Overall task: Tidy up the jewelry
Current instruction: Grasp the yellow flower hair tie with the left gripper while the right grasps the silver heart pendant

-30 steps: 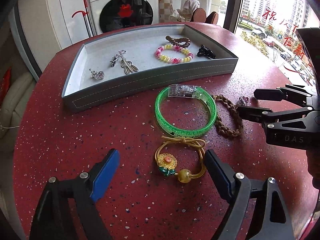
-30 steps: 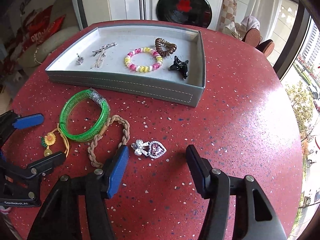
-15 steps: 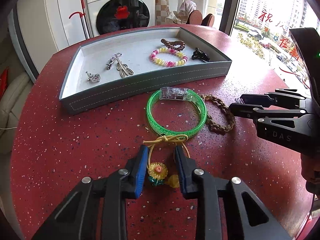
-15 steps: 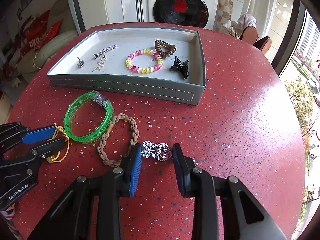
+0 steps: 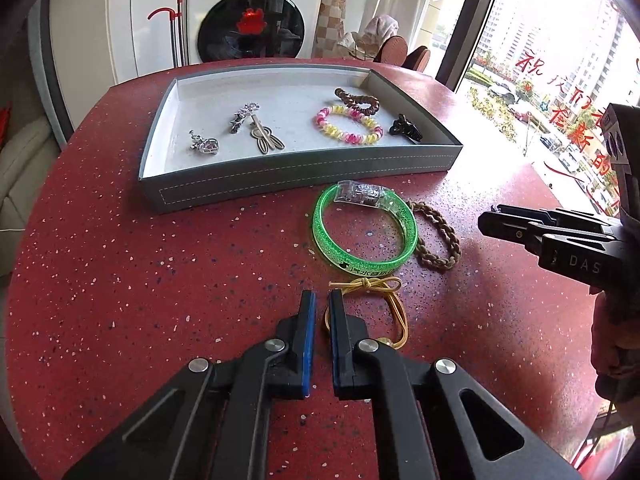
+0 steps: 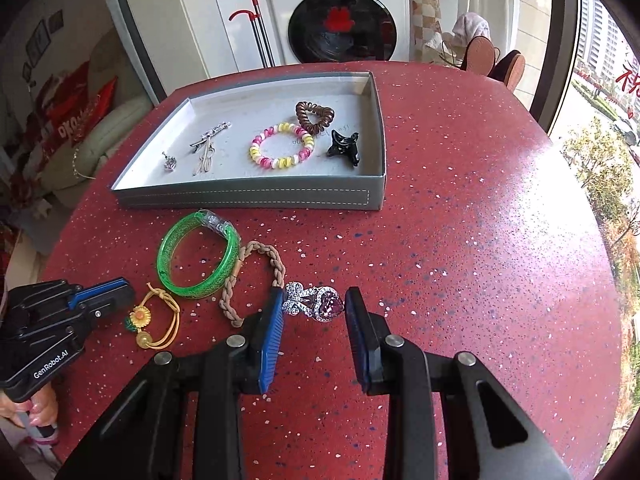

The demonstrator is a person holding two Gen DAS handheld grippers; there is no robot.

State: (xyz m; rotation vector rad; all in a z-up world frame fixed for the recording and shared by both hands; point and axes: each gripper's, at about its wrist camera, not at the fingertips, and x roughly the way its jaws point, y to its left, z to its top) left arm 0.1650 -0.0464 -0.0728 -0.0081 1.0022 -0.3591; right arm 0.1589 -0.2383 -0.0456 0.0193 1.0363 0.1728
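1. The left gripper [image 5: 322, 300] is pressed together, yet the yellow cord hair tie [image 6: 154, 320] is seen beside its tip; whether it is pinched cannot be told, so it may be left behind on the table [image 6: 460, 260]
2. The heart brooch [image 6: 316, 304] is pinched in the right gripper [image 6: 314, 306] by its ends only; it could twist free before the tray [image 6: 248, 196] is reached

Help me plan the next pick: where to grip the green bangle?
The green bangle lies flat on the table with the braided tie against its right side, so probably grip its left rim from above, one finger inside the ring, one outside.
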